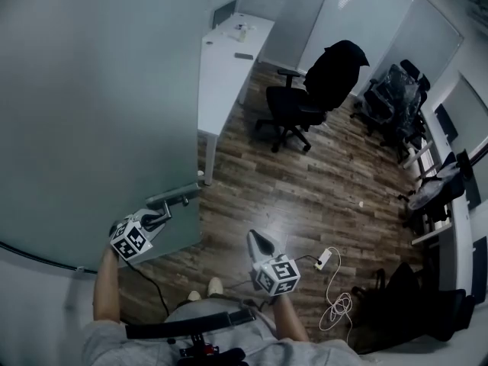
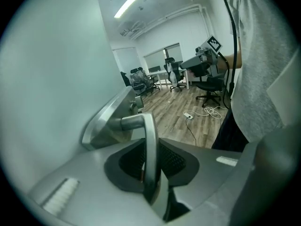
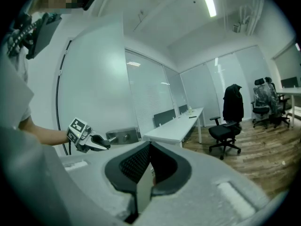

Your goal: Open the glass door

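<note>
The frosted glass door (image 1: 91,113) fills the left of the head view and stands ajar over the wood floor. Its metal lever handle (image 1: 177,197) sticks out from a steel lock plate (image 2: 106,121). My left gripper (image 1: 158,219) is shut on the handle (image 2: 150,145); in the left gripper view the lever runs down between the black pads (image 2: 176,161), which press on its sides. My right gripper (image 1: 255,239) hangs apart from the door over the floor, its jaws (image 3: 149,166) together with nothing between them. The right gripper view shows the left gripper (image 3: 101,145) at the lock plate (image 3: 123,135).
A long white desk (image 1: 229,59) stands just past the door's edge. A black office chair with a jacket (image 1: 305,105) sits beyond it, and more chairs (image 1: 396,105) line the right side. A power strip with a white cable (image 1: 326,259) lies on the floor near my right gripper.
</note>
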`<action>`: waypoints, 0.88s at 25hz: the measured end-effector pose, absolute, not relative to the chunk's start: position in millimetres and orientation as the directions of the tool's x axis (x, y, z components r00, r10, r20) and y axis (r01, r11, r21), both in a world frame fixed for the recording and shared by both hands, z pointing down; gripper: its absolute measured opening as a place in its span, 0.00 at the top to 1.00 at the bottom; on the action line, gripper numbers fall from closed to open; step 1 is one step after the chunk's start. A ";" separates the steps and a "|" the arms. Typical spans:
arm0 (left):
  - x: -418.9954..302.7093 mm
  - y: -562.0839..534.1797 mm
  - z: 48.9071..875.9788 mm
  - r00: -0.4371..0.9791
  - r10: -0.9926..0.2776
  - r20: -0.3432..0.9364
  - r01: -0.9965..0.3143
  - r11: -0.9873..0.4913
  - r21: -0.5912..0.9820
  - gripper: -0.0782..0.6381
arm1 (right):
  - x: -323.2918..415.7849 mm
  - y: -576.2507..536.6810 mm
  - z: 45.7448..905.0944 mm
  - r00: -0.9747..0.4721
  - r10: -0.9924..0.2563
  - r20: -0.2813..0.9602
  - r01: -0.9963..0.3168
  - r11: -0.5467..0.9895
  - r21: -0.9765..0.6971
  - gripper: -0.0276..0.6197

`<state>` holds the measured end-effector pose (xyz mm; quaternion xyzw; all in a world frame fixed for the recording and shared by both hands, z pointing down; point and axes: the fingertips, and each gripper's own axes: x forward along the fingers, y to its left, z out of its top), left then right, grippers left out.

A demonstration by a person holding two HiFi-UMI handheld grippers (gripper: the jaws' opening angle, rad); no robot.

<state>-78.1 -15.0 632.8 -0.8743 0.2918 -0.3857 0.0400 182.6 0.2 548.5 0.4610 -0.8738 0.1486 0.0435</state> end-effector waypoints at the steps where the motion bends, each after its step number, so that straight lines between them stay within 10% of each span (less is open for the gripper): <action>1: -76.3 -13.5 632.7 0.534 -0.540 0.651 -0.476 -0.828 -0.296 0.80 | 185.0 4.3 548.7 -0.564 -0.797 0.218 -0.824 0.523 -0.219 0.95; 22: -49.1 37.8 628.3 0.584 -0.487 0.650 -0.401 -0.868 -0.291 0.80 | 195.3 62.1 545.2 -0.478 -0.853 0.210 -0.872 0.431 -0.231 0.95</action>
